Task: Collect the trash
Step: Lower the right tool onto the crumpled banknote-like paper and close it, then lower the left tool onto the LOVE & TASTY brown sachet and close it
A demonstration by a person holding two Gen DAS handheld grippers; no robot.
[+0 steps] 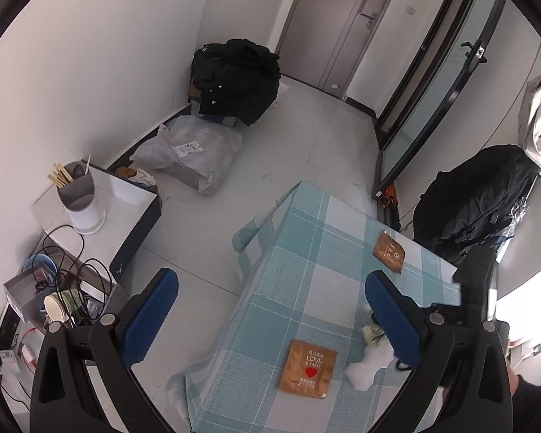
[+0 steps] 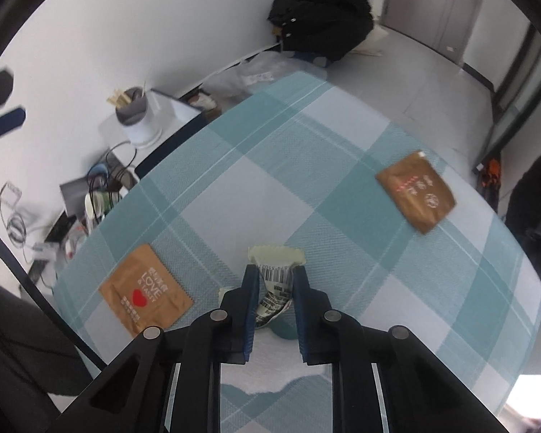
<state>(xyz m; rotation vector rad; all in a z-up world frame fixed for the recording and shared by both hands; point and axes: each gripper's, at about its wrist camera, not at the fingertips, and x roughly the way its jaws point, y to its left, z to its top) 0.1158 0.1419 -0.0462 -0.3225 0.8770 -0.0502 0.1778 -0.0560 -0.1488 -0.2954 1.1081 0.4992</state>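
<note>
The left gripper point(image 1: 270, 310) hangs with jaws spread wide and nothing between them, above the checked tablecloth point(image 1: 306, 259). The right gripper point(image 2: 275, 270) pinches 1 crumpled barcode wrapper point(image 2: 276, 265) on the table. From left to right lie 2 brown packets: 1 with a red heart point(image 2: 144, 290), 1 darker point(image 2: 416, 191), well apart.

A crumpled pale wrapper point(image 2: 276, 274) with a barcode stands pinched between my right gripper's point(image 2: 275, 270) pads. Two flat brown sachets lie on the checked cloth: the heart-printed sachet point(image 2: 146, 294) near left, the darker sachet point(image 2: 416, 191) far right. Beside my grip, white paper point(image 1: 369, 362), possibly tissue.
</note>
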